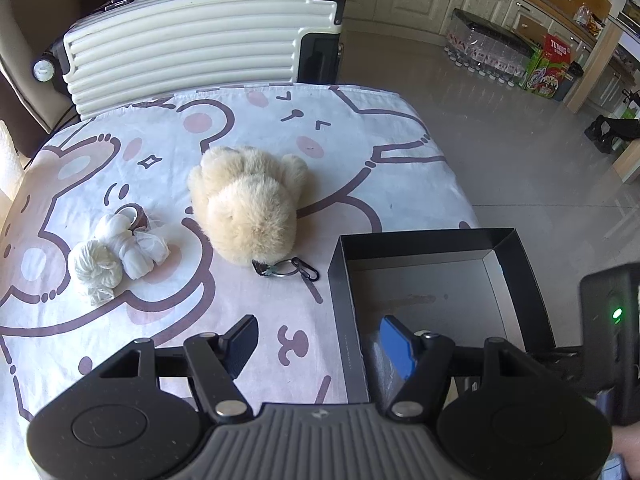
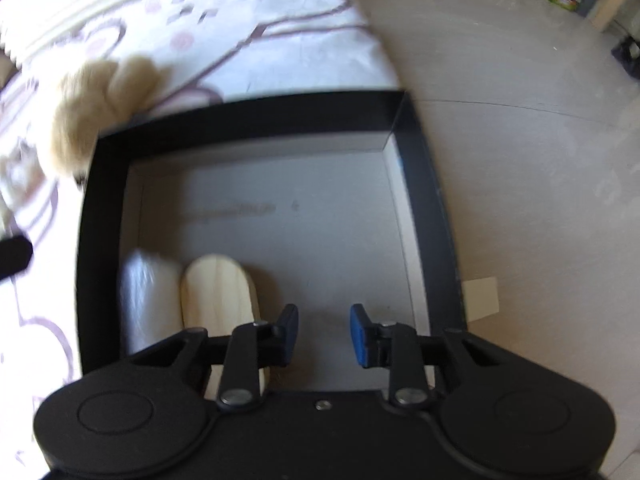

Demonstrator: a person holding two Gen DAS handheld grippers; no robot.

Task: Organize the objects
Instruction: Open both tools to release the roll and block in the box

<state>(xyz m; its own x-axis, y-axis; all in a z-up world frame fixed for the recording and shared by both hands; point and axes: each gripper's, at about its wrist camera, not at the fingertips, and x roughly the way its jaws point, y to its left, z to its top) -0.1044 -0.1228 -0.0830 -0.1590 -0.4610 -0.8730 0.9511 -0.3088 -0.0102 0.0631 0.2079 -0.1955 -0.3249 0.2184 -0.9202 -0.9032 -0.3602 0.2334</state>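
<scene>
Sorting is part-way along, by the look of it. From the left wrist view, the left gripper (image 1: 318, 344) hangs over the near edge of the bench (image 1: 360, 128), which is draped in a cartoon-print cloth, and its fingers stand wide with nothing between them. One finger is above the cloth, the other above the black box (image 1: 420, 240) at the bench's right corner. Still out on the cloth are a cream plush toy (image 1: 248, 204), with a key ring and clip (image 1: 288, 269) just at its near end, and well to its left a cluster of white cloth bundles (image 1: 116, 254) with a small roll of tape (image 1: 134, 214) touching them from behind. A ribbed suitcase (image 1: 192, 46) stands beyond the bench. I'd judge the plush toy the likely next pick (it lies closest to the box), and soft fur calls for a broad, deep grasp.

From the right wrist view, the right gripper (image 2: 324, 330) points down into the box, fingers narrow and empty. Just beside its left finger lies a pale wooden piece (image 2: 218, 292), touching a white wrapped thing (image 2: 150, 296) along the box's left wall; both are already stowed.

This view is blurred, so I cannot tell what the wrapped thing is, and the gripper body hides the near ends of both pieces.
</scene>
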